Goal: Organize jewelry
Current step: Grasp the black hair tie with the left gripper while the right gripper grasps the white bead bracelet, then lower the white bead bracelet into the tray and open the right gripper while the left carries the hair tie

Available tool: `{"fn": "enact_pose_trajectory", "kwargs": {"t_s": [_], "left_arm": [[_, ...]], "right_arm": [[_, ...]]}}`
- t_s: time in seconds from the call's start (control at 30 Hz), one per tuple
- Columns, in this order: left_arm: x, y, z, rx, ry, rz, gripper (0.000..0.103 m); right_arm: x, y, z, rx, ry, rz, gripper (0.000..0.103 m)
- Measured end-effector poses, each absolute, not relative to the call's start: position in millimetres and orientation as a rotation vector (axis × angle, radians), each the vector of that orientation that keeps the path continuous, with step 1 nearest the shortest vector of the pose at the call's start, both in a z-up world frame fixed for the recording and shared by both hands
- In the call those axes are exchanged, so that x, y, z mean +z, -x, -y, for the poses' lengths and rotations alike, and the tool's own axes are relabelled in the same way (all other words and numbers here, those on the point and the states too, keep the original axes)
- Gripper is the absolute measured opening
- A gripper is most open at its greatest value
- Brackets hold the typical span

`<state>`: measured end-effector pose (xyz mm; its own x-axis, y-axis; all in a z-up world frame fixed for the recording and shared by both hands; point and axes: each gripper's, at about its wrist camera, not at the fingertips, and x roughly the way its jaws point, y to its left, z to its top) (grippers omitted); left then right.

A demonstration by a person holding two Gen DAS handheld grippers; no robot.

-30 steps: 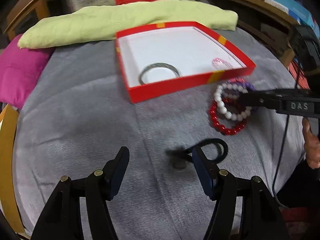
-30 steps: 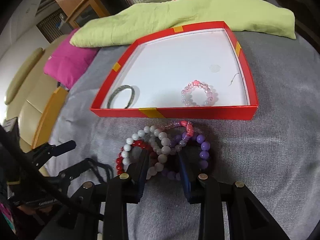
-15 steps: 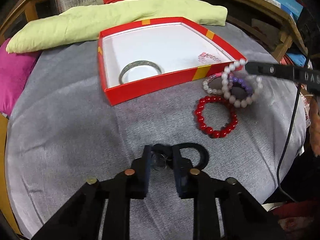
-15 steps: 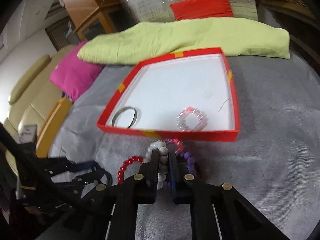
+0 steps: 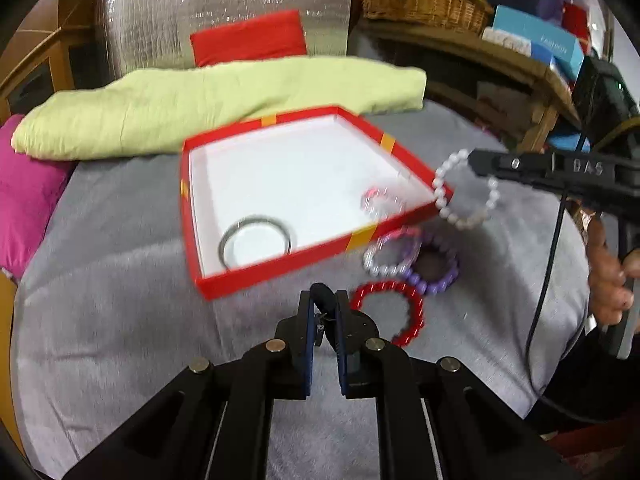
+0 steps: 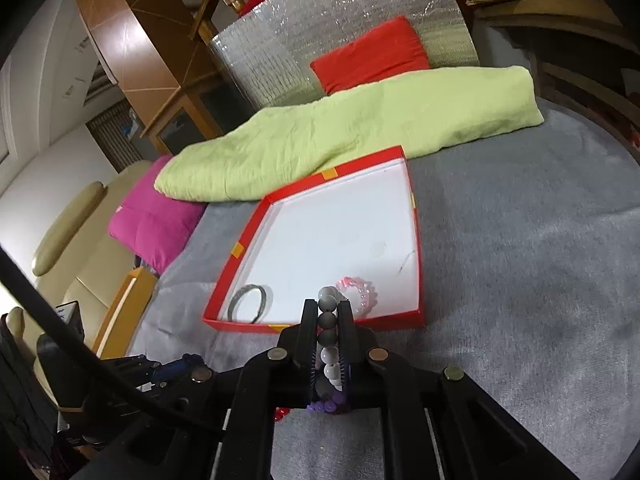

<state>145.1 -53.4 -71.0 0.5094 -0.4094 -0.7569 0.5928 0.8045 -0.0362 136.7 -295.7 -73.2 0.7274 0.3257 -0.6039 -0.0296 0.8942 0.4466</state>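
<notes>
White pearl bracelet (image 5: 466,188) being gripped by right gripper (image 6: 329,308), jaws clenched on round glossy beads; loop being held off grey cloth (image 5: 120,320) at 3 o'clock of red box (image 5: 280,272). Black loop, likely hair tie (image 5: 322,298), being pinched in left gripper (image 5: 322,304). Metal bangle (image 5: 256,240) and pink bead bracelet (image 5: 380,200) being held inside box. Red bead bracelet (image 5: 390,308) and purple bead bracelet (image 5: 434,268) being left on cloth at box's 5 o'clock.
</notes>
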Motion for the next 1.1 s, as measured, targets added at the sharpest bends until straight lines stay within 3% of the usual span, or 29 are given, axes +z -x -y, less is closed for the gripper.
{"fn": "enact_pose_trajectory", "kwargs": {"t_s": [0.57,1.1], "left_arm": [[-49.5,-185.4,74.9,-0.581,-0.106,-0.763,0.01],[-83.2,-237.8,123.2,-0.486,-0.136,-0.835,0.01]], "right_arm": [[-63.2,-155.6,288.4,0.208,-0.46,-0.668,0.01],[-89.5,-241.3,306.2,0.134,-0.606,-0.685,0.01]]}}
